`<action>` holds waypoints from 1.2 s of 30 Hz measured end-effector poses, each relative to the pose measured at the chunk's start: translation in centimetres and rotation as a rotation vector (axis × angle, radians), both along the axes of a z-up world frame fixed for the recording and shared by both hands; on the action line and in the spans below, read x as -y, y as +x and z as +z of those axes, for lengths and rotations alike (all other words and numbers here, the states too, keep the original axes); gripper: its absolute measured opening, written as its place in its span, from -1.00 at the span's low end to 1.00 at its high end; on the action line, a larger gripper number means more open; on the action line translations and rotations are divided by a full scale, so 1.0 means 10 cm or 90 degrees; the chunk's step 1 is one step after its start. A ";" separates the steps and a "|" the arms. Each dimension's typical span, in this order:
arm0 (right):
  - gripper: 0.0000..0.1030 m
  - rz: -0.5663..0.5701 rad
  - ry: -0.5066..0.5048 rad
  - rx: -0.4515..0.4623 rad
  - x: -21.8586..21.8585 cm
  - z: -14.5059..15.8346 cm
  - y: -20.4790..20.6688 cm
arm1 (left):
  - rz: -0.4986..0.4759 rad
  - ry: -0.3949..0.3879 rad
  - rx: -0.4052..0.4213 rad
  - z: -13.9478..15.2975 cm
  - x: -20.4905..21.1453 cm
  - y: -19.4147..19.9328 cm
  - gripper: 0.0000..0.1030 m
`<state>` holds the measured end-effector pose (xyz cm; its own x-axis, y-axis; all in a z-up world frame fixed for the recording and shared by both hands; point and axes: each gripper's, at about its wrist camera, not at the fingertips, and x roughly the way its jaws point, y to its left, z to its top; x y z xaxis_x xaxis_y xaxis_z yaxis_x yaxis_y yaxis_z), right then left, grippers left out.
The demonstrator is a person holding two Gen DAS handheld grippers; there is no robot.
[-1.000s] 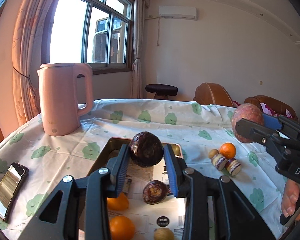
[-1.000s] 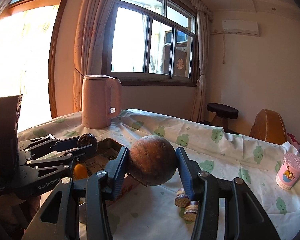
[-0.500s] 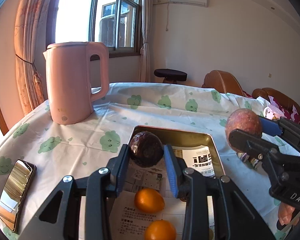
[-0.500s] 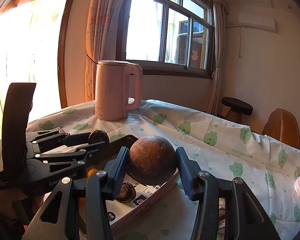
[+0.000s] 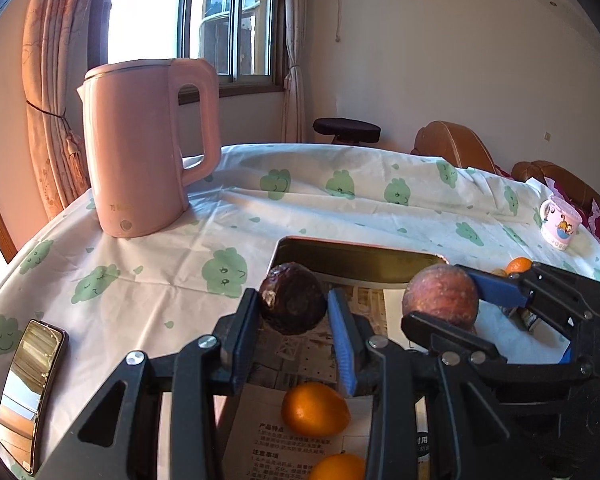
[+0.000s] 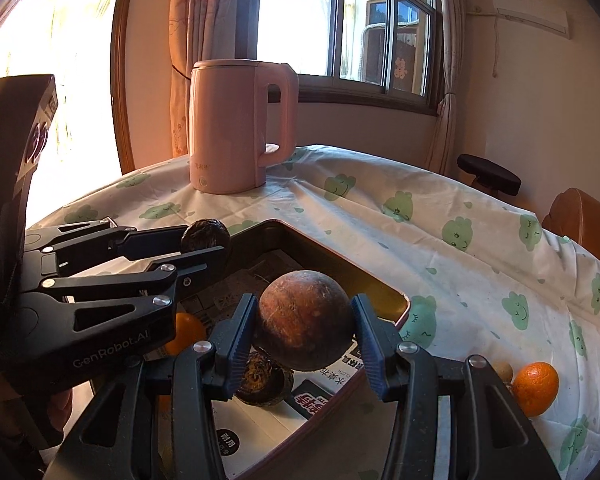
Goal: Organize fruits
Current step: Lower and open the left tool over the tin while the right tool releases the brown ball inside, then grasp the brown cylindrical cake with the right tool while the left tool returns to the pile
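Both tools have swung in over the gold tin tray (image 5: 364,266) in the last second, and that matters: the fruit is now above its destination instead of out over the bench (image 5: 148,276). The left tool (image 5: 294,320) is clenched on a dark, wrinkled passion fruit (image 5: 293,298), held above the tray's near-left part, over the printed paper lining (image 5: 300,360). The right tool (image 6: 305,330) grips a larger reddish-brown passion fruit (image 6: 304,326) and has come from beside the tray to just over its right side.

Already lying in the tray are two oranges (image 5: 314,408) and another dark passion fruit (image 6: 262,380). One orange (image 6: 536,388) and some smaller fruit remain out on the cloth to the right, well apart from the tray.

I'd judge both fruits are about to be lowered and let go, with the leftovers on the cloth to follow. The pink kettle (image 5: 148,148) stands clear, beyond the tray.
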<state>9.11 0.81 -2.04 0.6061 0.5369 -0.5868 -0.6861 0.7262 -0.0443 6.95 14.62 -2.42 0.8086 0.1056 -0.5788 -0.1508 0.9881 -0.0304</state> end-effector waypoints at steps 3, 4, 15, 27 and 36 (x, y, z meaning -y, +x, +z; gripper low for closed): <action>-0.02 0.002 -0.003 -0.021 -0.02 -0.07 0.05 | 0.001 -0.001 -0.010 -0.03 -0.01 0.03 -0.28; -0.02 0.003 -0.004 -0.026 -0.03 -0.09 0.06 | 0.000 0.002 -0.013 -0.03 0.01 0.04 -0.28; 0.25 -0.004 0.010 -0.005 0.19 0.01 -0.05 | 0.005 0.012 0.031 0.10 0.15 -0.13 0.30; 0.26 -0.165 -0.018 0.019 1.45 0.17 -0.01 | -0.113 0.018 0.054 0.17 1.08 -0.14 0.41; 0.26 -0.176 -0.020 -0.062 1.66 -0.06 0.17 | -0.140 0.032 0.027 0.03 1.45 0.04 0.41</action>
<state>10.85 -15.82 -2.63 0.6669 0.3400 -0.6631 -0.4644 0.8855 -0.0130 7.30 0.12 -2.08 0.8387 -0.0476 -0.5425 0.0682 0.9975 0.0180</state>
